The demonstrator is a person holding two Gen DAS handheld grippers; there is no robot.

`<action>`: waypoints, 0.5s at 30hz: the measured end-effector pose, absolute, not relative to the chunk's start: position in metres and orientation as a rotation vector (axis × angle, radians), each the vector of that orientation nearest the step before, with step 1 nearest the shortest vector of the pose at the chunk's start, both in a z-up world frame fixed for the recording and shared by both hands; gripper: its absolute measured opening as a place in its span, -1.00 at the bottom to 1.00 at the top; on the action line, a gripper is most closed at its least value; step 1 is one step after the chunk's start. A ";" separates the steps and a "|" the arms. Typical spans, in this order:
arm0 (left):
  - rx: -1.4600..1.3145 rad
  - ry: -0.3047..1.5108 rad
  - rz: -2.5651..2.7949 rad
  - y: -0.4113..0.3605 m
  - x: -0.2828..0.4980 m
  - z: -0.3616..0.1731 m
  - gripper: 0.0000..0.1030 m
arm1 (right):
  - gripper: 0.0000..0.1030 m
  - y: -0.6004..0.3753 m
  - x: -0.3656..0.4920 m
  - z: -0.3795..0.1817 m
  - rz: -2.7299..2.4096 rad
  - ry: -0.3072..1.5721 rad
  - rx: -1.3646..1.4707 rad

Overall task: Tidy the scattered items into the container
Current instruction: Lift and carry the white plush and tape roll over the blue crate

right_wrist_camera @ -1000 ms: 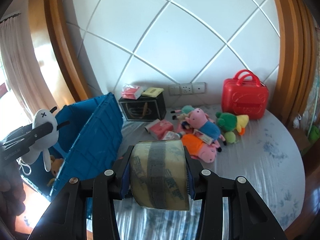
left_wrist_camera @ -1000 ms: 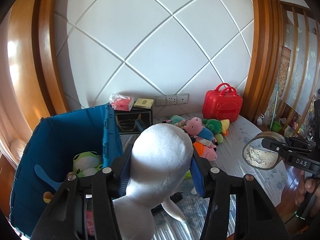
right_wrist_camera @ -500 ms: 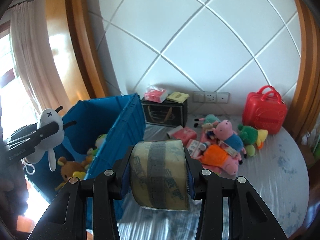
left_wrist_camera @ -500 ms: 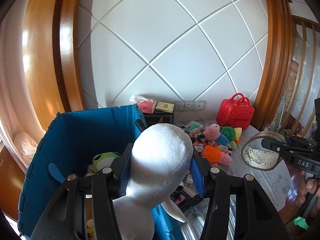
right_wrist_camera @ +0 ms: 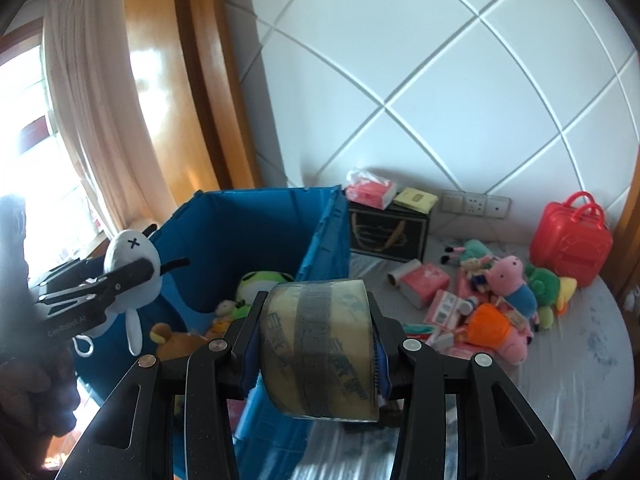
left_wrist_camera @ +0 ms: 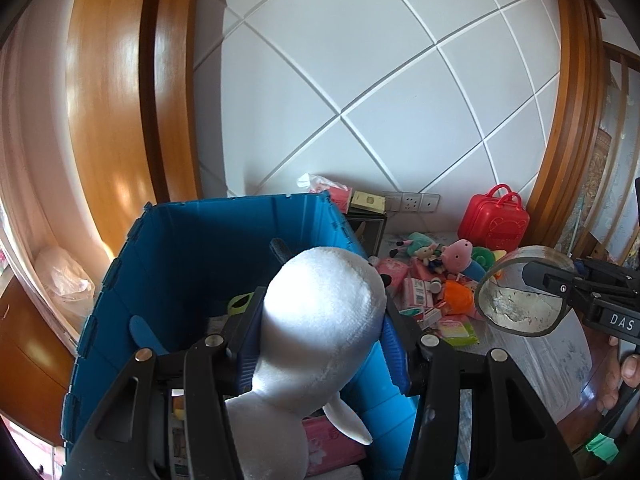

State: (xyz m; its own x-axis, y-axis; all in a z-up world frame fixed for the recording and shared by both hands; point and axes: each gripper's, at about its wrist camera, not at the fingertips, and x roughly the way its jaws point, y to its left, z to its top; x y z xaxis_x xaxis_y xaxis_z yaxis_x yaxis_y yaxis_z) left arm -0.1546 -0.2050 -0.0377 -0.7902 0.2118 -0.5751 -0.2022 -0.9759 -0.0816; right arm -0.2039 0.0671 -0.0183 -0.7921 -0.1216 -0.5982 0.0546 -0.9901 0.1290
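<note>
The blue container (right_wrist_camera: 256, 236) is seen standing open at the left of the bed (right_wrist_camera: 576, 380), with a green frog plush (right_wrist_camera: 262, 282) and a brown bear plush (right_wrist_camera: 176, 340) lying inside. A red toy suitcase (right_wrist_camera: 570, 240) is set by the wall at the far right. A heap of scattered toys is spread between them, a pink pig plush (right_wrist_camera: 514, 280) among it. A white plush doll (left_wrist_camera: 320, 320) is clamped by its head in the left gripper (left_wrist_camera: 320, 328) and is held above the container. A roll of packing tape (right_wrist_camera: 320, 344) is gripped between the fingers of the right gripper (right_wrist_camera: 316, 352), just beside the container's near wall.
</note>
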 end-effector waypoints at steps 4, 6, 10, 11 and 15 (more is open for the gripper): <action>-0.922 -0.034 2.802 -0.232 -0.157 -0.043 -0.01 | -0.17 0.041 -0.219 -0.021 -2.847 -0.140 0.974; -0.932 -0.047 2.818 -0.248 -0.156 -0.045 0.00 | -0.17 0.025 -0.227 -0.023 -2.823 -0.130 0.976; -0.941 -0.068 2.850 -0.273 -0.157 -0.046 -0.01 | -0.17 0.002 -0.238 -0.026 -2.779 -0.111 0.981; -0.944 -0.073 2.857 -0.278 -0.156 -0.047 -0.01 | -0.17 -0.004 -0.241 -0.026 -2.768 -0.105 0.981; -0.955 -0.087 2.881 -0.295 -0.156 -0.049 0.00 | -0.17 -0.025 -0.250 -0.029 -2.735 -0.084 0.975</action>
